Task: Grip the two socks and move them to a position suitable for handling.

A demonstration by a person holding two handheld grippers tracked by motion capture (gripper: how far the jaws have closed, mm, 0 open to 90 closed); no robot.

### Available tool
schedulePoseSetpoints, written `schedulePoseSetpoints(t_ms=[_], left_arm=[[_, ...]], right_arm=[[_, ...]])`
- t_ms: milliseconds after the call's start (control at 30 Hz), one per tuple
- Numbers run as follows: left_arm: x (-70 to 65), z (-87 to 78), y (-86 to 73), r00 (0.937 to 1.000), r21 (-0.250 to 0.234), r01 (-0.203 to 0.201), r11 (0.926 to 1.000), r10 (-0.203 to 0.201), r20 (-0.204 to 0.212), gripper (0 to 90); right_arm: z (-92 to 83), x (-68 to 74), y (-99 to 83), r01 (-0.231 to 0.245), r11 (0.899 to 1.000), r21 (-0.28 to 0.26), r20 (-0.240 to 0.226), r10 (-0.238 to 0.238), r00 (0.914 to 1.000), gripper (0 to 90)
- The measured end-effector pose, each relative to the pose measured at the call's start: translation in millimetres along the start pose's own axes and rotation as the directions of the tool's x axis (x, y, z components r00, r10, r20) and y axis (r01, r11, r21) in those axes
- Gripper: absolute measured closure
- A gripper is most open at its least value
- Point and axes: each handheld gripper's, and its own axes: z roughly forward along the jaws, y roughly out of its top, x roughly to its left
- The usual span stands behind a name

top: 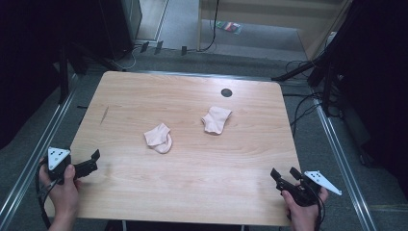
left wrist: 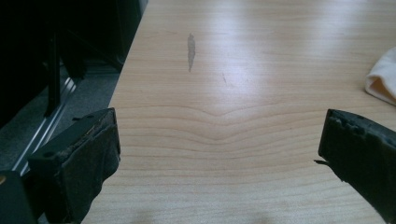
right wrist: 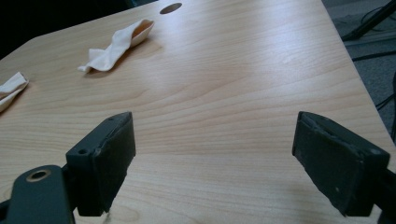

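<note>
Two pale pink socks lie crumpled near the middle of the wooden table (top: 192,192). One sock (top: 159,138) is left of centre; the other sock (top: 216,119) lies further back and to the right. My left gripper (top: 94,161) hovers open at the table's front left corner, nothing between its jaws. In the left gripper view (left wrist: 219,140) the nearer sock (left wrist: 383,77) peeks in at the right edge. My right gripper (top: 284,174) is held open at the front right corner. In the right gripper view (right wrist: 215,140) both socks (right wrist: 116,44) (right wrist: 11,88) lie far ahead.
A round dark cable hole (top: 226,92) sits near the table's back edge. A grey scuff mark (top: 104,114) marks the left side of the top. Metal rails and cables run along the floor on both sides.
</note>
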Motion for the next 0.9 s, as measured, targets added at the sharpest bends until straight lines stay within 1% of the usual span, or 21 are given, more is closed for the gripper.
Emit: schedulePoseSetpoints(t_ms=[100, 200, 300, 333, 367, 400, 433, 467, 500, 533, 567, 600, 633, 667, 700, 733, 767, 800, 833, 867, 900], left_arm=[[-1.1, 1.3, 0.6, 0.9999, 0.014, -0.010, 0.9999, 0.010, -0.006, 0.0], [-1.8, 2.0, 0.7, 0.9998, 0.019, -0.017, 0.9997, 0.017, -0.009, 0.0], [-1.3, 1.3, 0.4, 0.9999, 0.012, -0.014, 0.9998, 0.014, 0.002, 0.0], [-0.7, 1.9, 0.7, 0.9999, 0.018, -0.008, 0.9998, 0.008, 0.007, 0.0], [0.0, 2.1, 0.8, 0.9999, 0.020, -0.007, 0.9998, 0.007, 0.014, 0.0], [0.5, 1.9, 0.7, 0.9998, 0.016, 0.001, 0.9999, -0.001, 0.018, 0.0], [0.5, 1.9, 0.7, 0.9998, 0.016, 0.001, 0.9999, -0.001, 0.018, 0.0], [0.8, 1.9, 0.6, 0.9998, 0.014, 0.003, 0.9999, -0.003, 0.019, 0.0], [1.0, 1.9, 0.6, 0.9998, 0.015, 0.003, 0.9999, -0.003, 0.022, 0.0], [1.0, 1.8, 0.6, 0.9997, 0.016, 0.003, 0.9999, -0.003, 0.023, 0.0], [1.0, 1.9, 0.6, 0.9997, 0.016, 0.003, 0.9999, -0.003, 0.025, 0.0], [0.9, 2.2, 0.7, 0.9997, 0.018, 0.001, 0.9998, -0.002, 0.025, 0.0], [0.7, 2.6, 1.0, 0.9997, 0.024, -0.002, 0.9997, 0.001, 0.026, 0.0], [0.6, 2.8, 1.1, 0.9996, 0.028, -0.005, 0.9996, 0.004, 0.027, 0.0], [0.4, 3.1, 1.3, 0.9996, 0.032, -0.007, 0.9995, 0.006, 0.028, 0.0], [-0.3, 3.5, 1.3, 0.9994, 0.032, -0.007, 0.9995, 0.006, 0.033, 0.0], [-0.3, 3.5, 1.3, 0.9994, 0.032, -0.007, 0.9995, 0.006, 0.033, 0.0], [-0.8, 3.5, 1.3, 0.9994, 0.035, -0.011, 0.9993, 0.009, 0.034, 0.0], [-0.8, 3.5, 1.3, 0.9994, 0.035, -0.011, 0.9993, 0.009, 0.034, 0.0], [-0.5, 3.4, 1.5, 0.9993, 0.040, -0.010, 0.9992, 0.008, 0.037, 0.0], [-0.5, 3.4, 1.5, 0.9993, 0.040, -0.010, 0.9992, 0.008, 0.037, 0.0]], right_arm=[[-0.4, 2.3, 0.7, 0.018, 1.000, -0.005, -0.002, -0.018, 0.9998, 13.8], [0.5, 11.6, 4.0, 0.050, 0.999, -0.009, 0.017, -0.050, 0.9986, 15.8], [0.8, 28.7, 11.3, 0.073, 0.997, -0.018, 0.023, -0.072, 0.9971, 18.5], [2.5, 46.1, 17.5, 0.101, 0.995, -0.027, 0.017, -0.100, 0.9948, 20.6], [2.5, 46.1, 17.5, 0.101, 0.995, -0.027, 0.017, -0.100, 0.9948, 20.6], [6.0, 61.7, 22.0, 0.098, 0.995, -0.023, -0.028, -0.098, 0.9948, 21.9], [6.0, 61.7, 22.0, 0.098, 0.995, -0.023, -0.028, -0.098, 0.9948, 21.9], [8.1, 67.6, 23.3, 0.096, 0.995, -0.017, -0.047, -0.097, 0.9942, 22.8], [16.8, 87.0, 24.9, 0.123, 0.992, 0.001, -0.089, -0.122, 0.9886, 24.6], [16.8, 87.0, 24.9, 0.123, 0.992, 0.001, -0.089, -0.122, 0.9886, 24.6], [20.3, 93.6, 25.3, 0.135, 0.991, 0.007, -0.099, -0.133, 0.9861, 25.3], [29.7, 111.1, 26.7, 0.167, 0.986, 0.014, -0.123, -0.164, 0.9787, 26.8], [29.7, 111.1, 26.7, 0.167, 0.986, 0.014, -0.123, -0.164, 0.9787, 26.8], [35.9, 121.4, 28.0, 0.190, 0.982, 0.013, -0.133, -0.187, 0.9733, 27.2], [39.3, 127.4, 29.1, 0.198, 0.980, 0.017, -0.139, -0.194, 0.9711, 27.8], [50.0, 143.3, 32.7, 0.205, 0.979, 0.017, -0.169, -0.200, 0.9653, 28.6], [50.0, 143.3, 32.7, 0.205, 0.979, 0.017, -0.169, -0.200, 0.9653, 28.6], [60.0, 156.3, 35.8, 0.192, 0.981, 0.028, -0.198, -0.183, 0.9631, 29.4], [60.0, 156.3, 35.8, 0.192, 0.981, 0.028, -0.198, -0.183, 0.9631, 29.4], [69.4, 168.5, 37.1, 0.195, 0.980, 0.034, -0.216, -0.183, 0.9592, 30.4], [69.4, 168.5, 37.1, 0.195, 0.980, 0.034, -0.216, -0.183, 0.9592, 30.4]])
